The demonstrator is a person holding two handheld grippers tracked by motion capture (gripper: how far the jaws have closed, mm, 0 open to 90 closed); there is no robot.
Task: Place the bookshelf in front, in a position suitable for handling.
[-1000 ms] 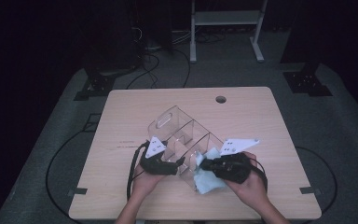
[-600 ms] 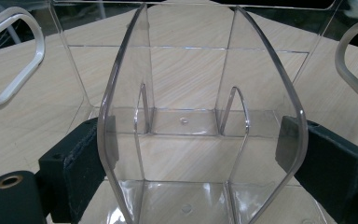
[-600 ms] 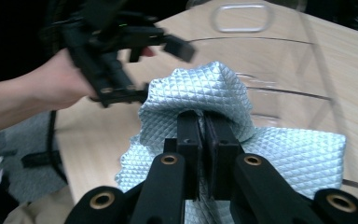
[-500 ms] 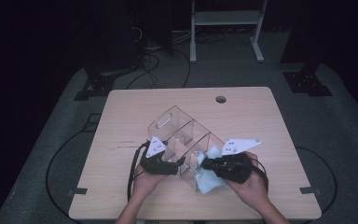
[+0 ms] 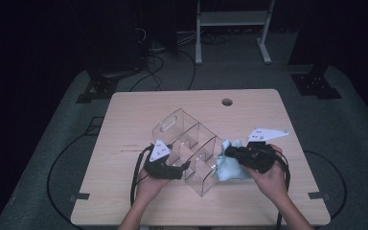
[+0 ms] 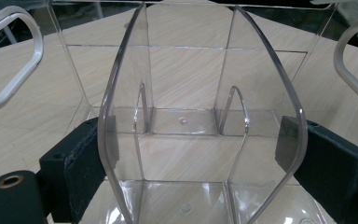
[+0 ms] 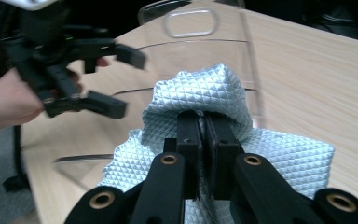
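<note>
A clear acrylic organizer (image 5: 187, 136) with several compartments and a cut-out handle stands in the middle of the wooden table (image 5: 134, 115). My left gripper (image 5: 186, 166) is at its near left end. In the left gripper view, the left gripper (image 6: 196, 154) is open wide, with a black pad on each side of a curved clear end wall (image 6: 200, 93). My right gripper (image 5: 227, 152) is at the organizer's right side, shut on a pale blue quilted cloth (image 5: 230, 168). The cloth (image 7: 200, 88) bunches over the closed jaws of the right gripper (image 7: 204, 126), close to the organizer wall (image 7: 205, 42).
A round cable hole (image 5: 227, 102) sits near the table's far edge. Black cables (image 5: 136, 177) trail from both grippers toward the near edge. Bare tabletop lies to the far left and far right. A metal stand (image 5: 230, 28) and floor cables lie beyond the table.
My right gripper and the cloth have shifted a little up and to the right along the organizer's side. The left gripper has stayed at the organizer's near end.
</note>
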